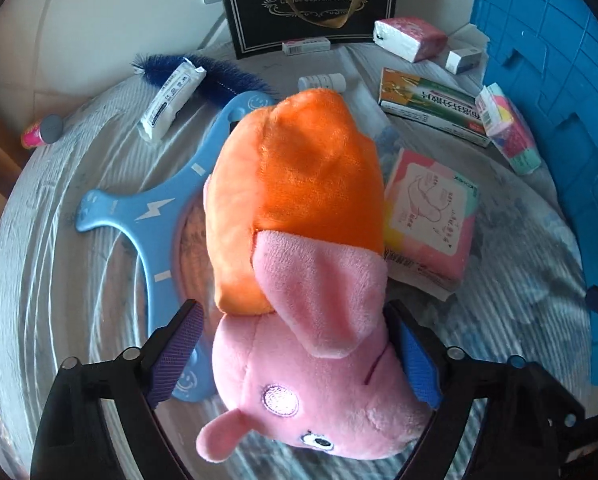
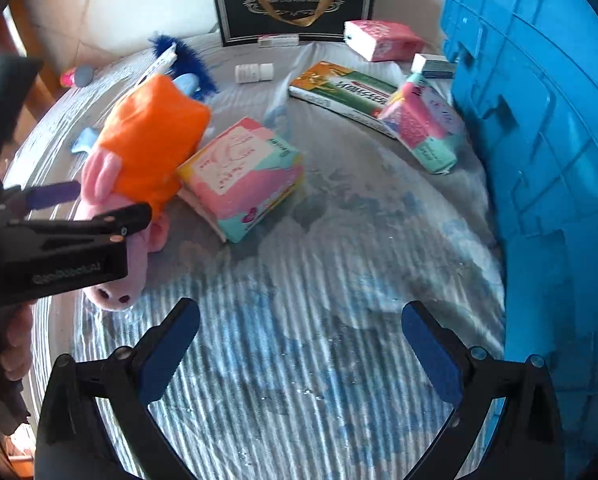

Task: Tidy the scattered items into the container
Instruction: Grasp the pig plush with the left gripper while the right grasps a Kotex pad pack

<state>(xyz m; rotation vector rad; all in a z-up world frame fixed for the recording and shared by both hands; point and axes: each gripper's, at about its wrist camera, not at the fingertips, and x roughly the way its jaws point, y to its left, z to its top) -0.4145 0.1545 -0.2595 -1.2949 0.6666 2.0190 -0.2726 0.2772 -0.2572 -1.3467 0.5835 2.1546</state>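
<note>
The left gripper point(image 1: 299, 356) straddled the pink head of the plush pig point(image 1: 299, 240), apparently pinching it, beside a tissue pack point(image 1: 431, 216), while the right gripper point(image 2: 301, 352) hung spread above the bed point(image 2: 319, 280), the blue crate point(image 2: 547, 160) to its right

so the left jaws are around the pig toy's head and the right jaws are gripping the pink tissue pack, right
Not quite. The left gripper does bracket the pig toy at its head, but the right gripper is open and empty; the right wrist view shows the tissue pack lying apart from it.
</note>
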